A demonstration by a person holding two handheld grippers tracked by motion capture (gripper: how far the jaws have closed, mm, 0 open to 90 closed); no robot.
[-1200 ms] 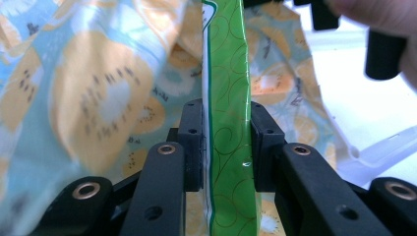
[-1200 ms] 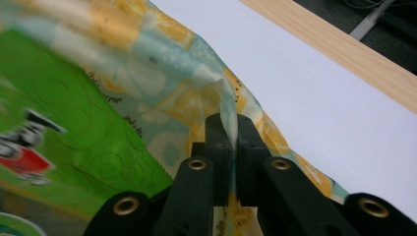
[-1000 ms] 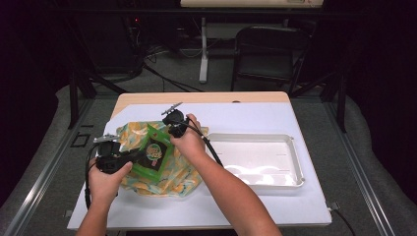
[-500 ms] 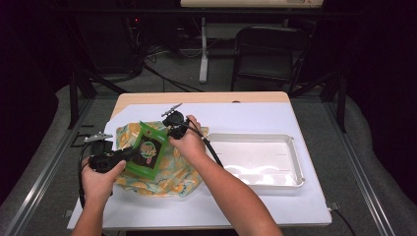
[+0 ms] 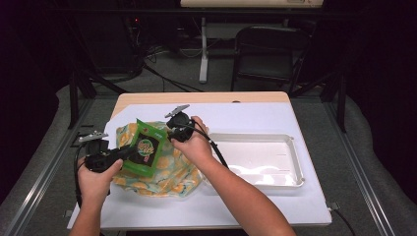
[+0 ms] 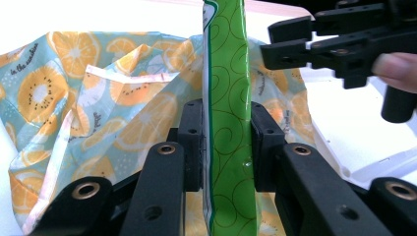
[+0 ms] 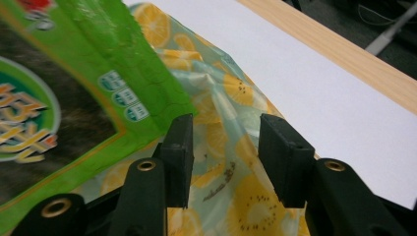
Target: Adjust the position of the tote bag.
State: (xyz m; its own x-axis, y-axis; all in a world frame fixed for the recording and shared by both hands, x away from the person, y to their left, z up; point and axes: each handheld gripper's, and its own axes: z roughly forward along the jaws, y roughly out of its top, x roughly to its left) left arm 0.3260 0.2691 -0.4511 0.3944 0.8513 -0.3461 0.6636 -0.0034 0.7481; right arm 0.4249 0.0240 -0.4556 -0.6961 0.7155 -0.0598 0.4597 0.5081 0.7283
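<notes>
My left claw point(image 6: 227, 142) is clenched on the green snack packet point(image 5: 144, 153), its pads pressing both flat faces near the lower edge, so the packet stands up over the fruit-print bag point(image 5: 162, 169) that lies crumpled on the counter point(image 5: 255, 115). My right claw point(image 7: 223, 157) has just been opening; its jaws now stand apart with nothing between them, the packet's top corner just beside the left pad and the bag's cloth showing through the gap.

That leaves the packet on one grip alone. I judge the main risk is a slip: the wrapper looks glossy and soft, and I hold it low, so the tall part above my pads can flop or swing sideways and twist out. If I tilt my left hand quickly, the packet may slide through and drop back onto the bag.

The second risk is my right claw. It sits very near the packet's corner, and if I pull it away carelessly a jaw can catch the edge and tug the packet from my left grip, or snag the bag and drag it across the counter.

The white tray point(image 5: 290, 147) lies to the right, well apart from the packet. If that is where the packet is going, carrying it there means crossing my own right forearm, so a bump on the way seems possible.
</notes>
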